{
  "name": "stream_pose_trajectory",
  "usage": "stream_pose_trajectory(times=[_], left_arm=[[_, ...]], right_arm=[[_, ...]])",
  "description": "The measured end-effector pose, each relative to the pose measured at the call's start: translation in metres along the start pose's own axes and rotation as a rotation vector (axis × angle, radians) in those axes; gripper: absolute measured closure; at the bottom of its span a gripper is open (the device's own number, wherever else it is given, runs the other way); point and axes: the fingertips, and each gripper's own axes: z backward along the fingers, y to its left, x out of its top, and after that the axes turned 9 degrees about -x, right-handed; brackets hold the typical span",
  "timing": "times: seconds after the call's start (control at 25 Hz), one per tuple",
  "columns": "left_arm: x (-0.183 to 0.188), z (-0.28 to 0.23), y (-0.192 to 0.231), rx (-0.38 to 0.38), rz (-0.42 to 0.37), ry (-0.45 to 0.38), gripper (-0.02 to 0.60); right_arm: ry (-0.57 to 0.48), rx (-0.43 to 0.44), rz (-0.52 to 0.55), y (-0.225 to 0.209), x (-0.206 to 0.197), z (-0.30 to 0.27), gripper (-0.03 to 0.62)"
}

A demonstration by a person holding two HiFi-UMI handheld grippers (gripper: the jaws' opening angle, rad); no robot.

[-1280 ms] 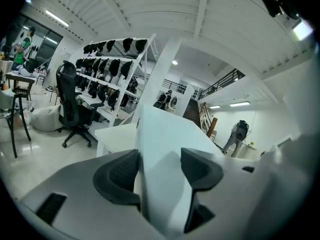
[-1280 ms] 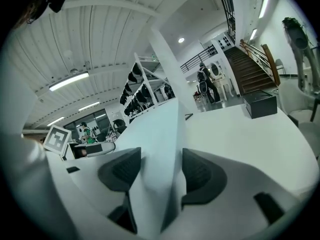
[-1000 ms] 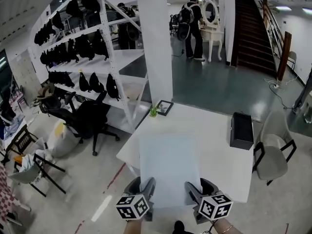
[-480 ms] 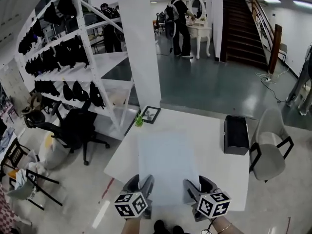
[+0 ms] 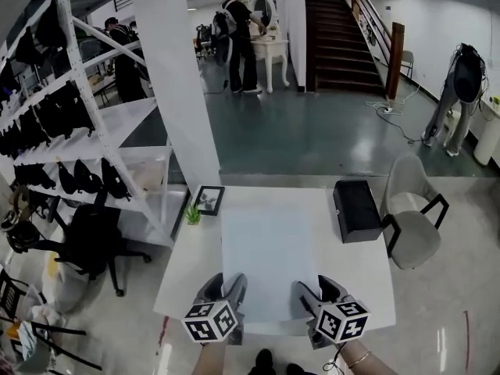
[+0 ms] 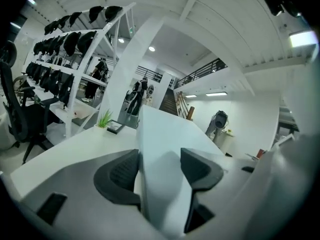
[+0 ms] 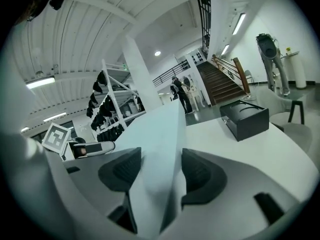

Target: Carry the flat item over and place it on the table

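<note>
White table in an open hall, just ahead of both grippers.
Pinches a pale sheet by its near edge, left gripper and right gripper both clamped on it, sheet reaching forward over the table; looks light, thin, likely to sag, so best held wide and level.

The left tongs and right tongs are pale grey, with dark ribbed pads inside. Each has a cube with black and white squares on it. A thin bracelet is on the right wrist, and the shoes are black.
</note>
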Motion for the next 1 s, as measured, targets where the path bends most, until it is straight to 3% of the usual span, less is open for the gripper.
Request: stream_pose_trajectory(times=[0.44, 1.0], left_arm=[[0.004, -0.062, 0.005, -0.106, -0.041, 0.085, 0.321], [-0.016, -0.122, 0.022, -0.113, -0.053, 0.187, 0.325]], right_arm=[[-0.022, -0.138, -0.055, -0.029, 0.004, -0.021, 0.341], [0.013, -0.203, -0.126, -0.066, -0.011, -0.060, 0.342]])
